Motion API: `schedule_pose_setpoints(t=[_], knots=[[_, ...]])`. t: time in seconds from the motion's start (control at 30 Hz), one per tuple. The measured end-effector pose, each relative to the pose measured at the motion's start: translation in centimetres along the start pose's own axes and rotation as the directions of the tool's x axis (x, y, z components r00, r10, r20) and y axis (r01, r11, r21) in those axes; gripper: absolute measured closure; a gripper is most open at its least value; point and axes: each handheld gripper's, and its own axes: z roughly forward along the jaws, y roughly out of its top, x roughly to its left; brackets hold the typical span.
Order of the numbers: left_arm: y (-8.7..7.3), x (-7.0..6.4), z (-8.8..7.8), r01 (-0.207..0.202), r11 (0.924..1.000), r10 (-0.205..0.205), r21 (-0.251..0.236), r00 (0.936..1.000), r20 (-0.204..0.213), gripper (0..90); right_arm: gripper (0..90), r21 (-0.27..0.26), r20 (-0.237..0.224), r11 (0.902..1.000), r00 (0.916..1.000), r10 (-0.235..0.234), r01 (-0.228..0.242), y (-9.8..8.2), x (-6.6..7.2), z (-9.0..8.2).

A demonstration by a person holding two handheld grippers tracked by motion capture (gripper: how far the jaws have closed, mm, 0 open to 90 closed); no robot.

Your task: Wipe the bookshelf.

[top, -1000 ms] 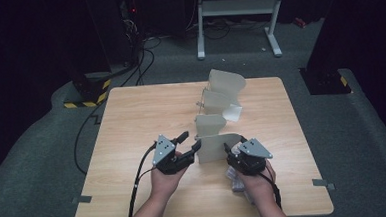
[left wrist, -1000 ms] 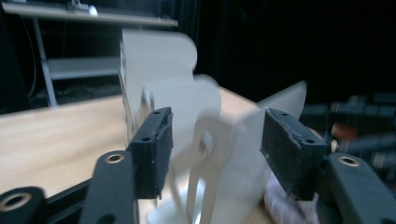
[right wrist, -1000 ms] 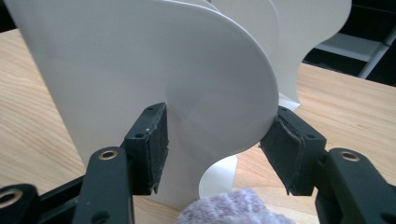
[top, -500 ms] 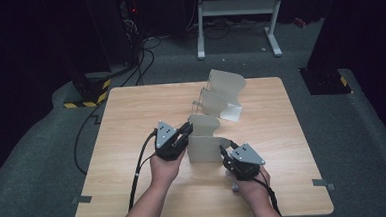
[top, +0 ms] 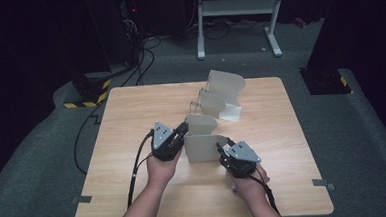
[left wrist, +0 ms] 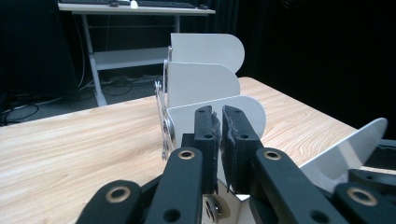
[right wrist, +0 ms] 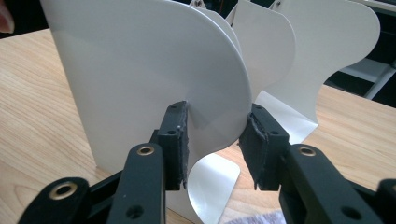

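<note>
Bookends (top: 205, 144), white sheet metal, L-shaped with rounded upright plates, stand in a row on the wooden table (top: 131, 116), running from the near centre toward the far right edge. In the high view the nearest one stands between the two grippers; a second bookend (top: 212, 104) stands behind it near mid-table, and a third bookend (top: 226, 86), the tallest in the picture, stands at the far end of the row, close to the table's back edge.

Left item: left gripper (top: 181, 133), held in the person's left hand (top: 160, 169), lies just left of the nearest bookend with its black jaws pointing toward the plate's left edge. In the left gripper view (left wrist: 217, 135) the jaws have just drawn together and stand almost touching, a thin slit between the pads. A thin pale edge runs down in that slit, but whether the pads pinch the plate cannot be told. The three upright plates line up behind the jaws there.

Right item: right gripper (top: 222, 153), held in the right hand (top: 248, 178), sits at the nearest bookend's near right corner. In the right gripper view (right wrist: 215, 140) its jaws have just been closing and stand at a middling gap, one on each side of the plate's curved edge (right wrist: 154, 79); the left pad lies against the plate, the right pad stands apart from it.

Surroundings: dark grey carpet (top: 50, 186), a cable bundle (top: 138, 51) beyond the table's left corner, a white stand (top: 236, 16) at the back.
</note>
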Motion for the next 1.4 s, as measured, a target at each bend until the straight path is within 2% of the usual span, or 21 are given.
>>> schedule_pose_setpoints(t=[0.1, 0.17, 0.2, 0.23, 0.3, 0.4, 0.47, 0.63, 0.93, 1.03, 1.1, 1.17, 1.23, 1.27, 1.37, 1.4], knots=[[-0.1, 0.3, -0.5, -0.003, 1.0, 0.003, -0.003, 1.0, -0.006, 84.7, 60.4, 0.004, -0.005, 1.0, 0.9999, -0.009, 0.009, 0.2, 0.3, 0.5], [-0.1, 0.5, -0.9, -0.004, 1.0, 0.004, -0.008, 1.0, -0.002, 89.7, 60.0, 0.004, -0.013, 0.9999, 0.9998, -0.014, 0.014, 0.3, 0.5, 0.8], [-0.1, 0.4, -1.1, -0.019, 0.9998, 0.019, -0.003, 0.9998, -0.005, 89.7, 60.1, 0.001, -0.018, 0.9999, 0.9997, -0.015, 0.015, 0.4, 0.6, 0.9], [-0.1, 0.5, -1.3, -0.017, 0.9999, 0.017, -0.003, 0.9998, -0.013, 89.7, 60.0, -0.007, -0.022, 0.9996, 0.9994, -0.027, 0.027, 0.6, 0.9, 1.2], [-0.2, 1.0, -1.6, 0.001, 1.0, -0.001, -0.007, 0.9998, -0.018, 89.7, 60.1, 0.01, -0.033, 0.9994, 0.9989, -0.032, 0.032, 0.9, 1.3, 1.6], [-0.2, 1.7, -2.0, -0.003, 1.0, 0.003, -0.007, 0.9992, -0.039, 89.7, 61.8, 0.026, -0.051, 0.9978, 0.997, -0.059, 0.061, 0.9, 2.3, 2.5], [-0.3, 2.1, -2.4, 0.001, 1.0, -0.002, -0.007, 0.9989, -0.047, 89.7, 61.9, 0.018, -0.051, 0.9973, 0.9962, -0.071, 0.072, 1.0, 2.8, 2.8], [-0.4, 3.2, -3.4, -0.009, 0.9999, 0.008, -0.006, 0.9962, -0.086, 89.7, 61.9, 0.018, -0.073, 0.9969, 0.9945, -0.076, 0.077, 1.6, 4.0, 3.6], [-0.8, 5.2, -5.4, -0.009, 0.9999, 0.008, -0.01, 0.9907, -0.136, 89.7, 64.2, 0.007, -0.111, 0.9915, 0.9854, -0.128, 0.13, 2.4, 6.5, 4.7], [-0.6, 5.2, -5.7, -0.022, 0.9998, 0.022, 0.003, 0.9883, -0.151, 89.4, 64.9, 0.008, -0.123, 0.9924, 0.985, -0.121, 0.123, 2.3, 6.7, 4.6], [-0.5, 5.3, -6.1, -0.013, 0.9994, 0.008, -0.033, 0.9871, -0.16, 82.8, 63.7, 0.023, -0.124, 0.9931, 0.986, -0.111, 0.115, 2.3, 6.6, 4.7], [-0.3, 5.6, -6.9, -0.005, 0.9969, -0.01, -0.079, 0.9831, -0.183, 81.3, 61.9, 0.034, -0.116, 0.9933, 0.9875, -0.106, 0.111, 2.0, 6.3, 4.7], [-0.4, 6.1, -7.5, 0.006, 0.9955, -0.025, -0.095, 0.9785, -0.205, 80.7, 60.5, 0.039, -0.11, 0.9942, 0.9893, -0.096, 0.101, 1.8, 5.9, 4.7], [-0.5, 6.4, -7.6, 0.011, 0.9956, -0.031, -0.093, 0.9767, -0.212, 80.6, 60.1, 0.041, -0.104, 0.9948, 0.9907, -0.088, 0.093, 1.8, 5.7, 4.6], [-1.9, 7.7, -7.5, 0.047, 0.9977, -0.057, -0.048, 0.9668, -0.249, 80.4, 58.4, 0.044, -0.09, 0.9969, 0.9941, -0.061, 0.065, 1.7, 4.8, 4.4], [-2.4, 7.9, -7.3, 0.059, 0.9977, -0.066, -0.034, 0.9661, -0.25, 80.4, 58.0, 0.045, -0.086, 0.997, 0.9946, -0.058, 0.063, 1.7, 4.6, 4.3]])
